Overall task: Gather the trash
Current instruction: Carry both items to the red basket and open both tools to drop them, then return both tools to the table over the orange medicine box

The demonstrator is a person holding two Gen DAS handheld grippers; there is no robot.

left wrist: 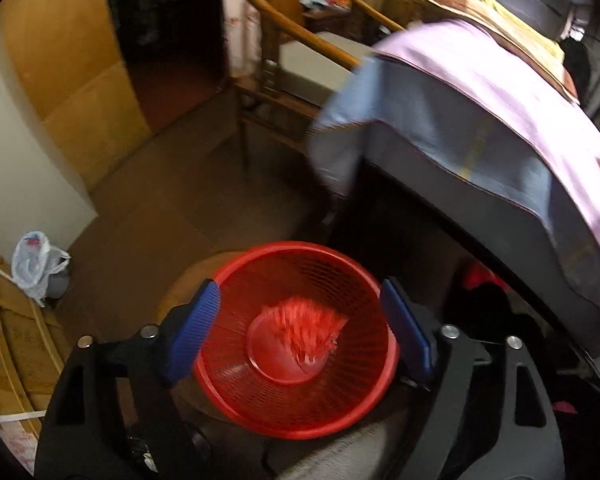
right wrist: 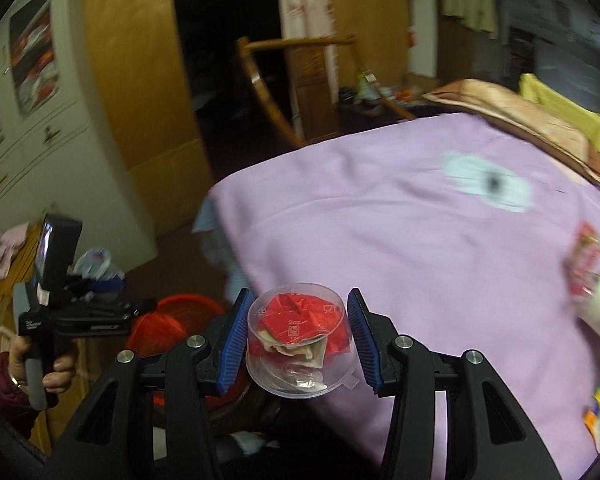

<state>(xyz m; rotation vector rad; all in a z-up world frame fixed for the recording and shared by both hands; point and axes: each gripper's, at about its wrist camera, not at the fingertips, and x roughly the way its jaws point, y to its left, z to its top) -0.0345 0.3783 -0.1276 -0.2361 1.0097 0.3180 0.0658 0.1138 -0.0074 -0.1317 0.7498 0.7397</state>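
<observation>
Left wrist view: the left gripper [left wrist: 300, 322] is hanging over a red basket [left wrist: 236, 394] that is standing on the floor [left wrist: 148, 200] beside the bed [left wrist: 500, 100]. Its jaws are standing wide open, one blue pad on each side of the basket's rim, and are gripping nothing. A reddish wad [left wrist: 310, 332] is lying at the bottom of the basket; motion blur is hiding what it is. A white plastic bag [left wrist: 36, 264] is sitting over a small bin by the wall at the left. A wooden chair [left wrist: 272, 80] is standing farther back, near the foot of the bed.

Right wrist view: the right gripper [right wrist: 298, 336] is holding a clear plastic cup [right wrist: 300, 344] between its blue pads, over the near edge of the bed with the pink sheet [right wrist: 400, 240]. The jaws are partly closed, with the left pad touching the cup wall; whether the right pad is touching it cannot be told. Crumpled red and pale wrappers [right wrist: 300, 320] are filling the cup. More wrappers [right wrist: 592, 276], blurred, are lying on the sheet at the right edge. A pillow [right wrist: 512, 116] is resting at the far end of the bed. At the lower left, the person's left hand [right wrist: 54, 372] is gripping the handle of the other gripper, with the red basket [right wrist: 168, 320] just beyond it on the floor.
</observation>
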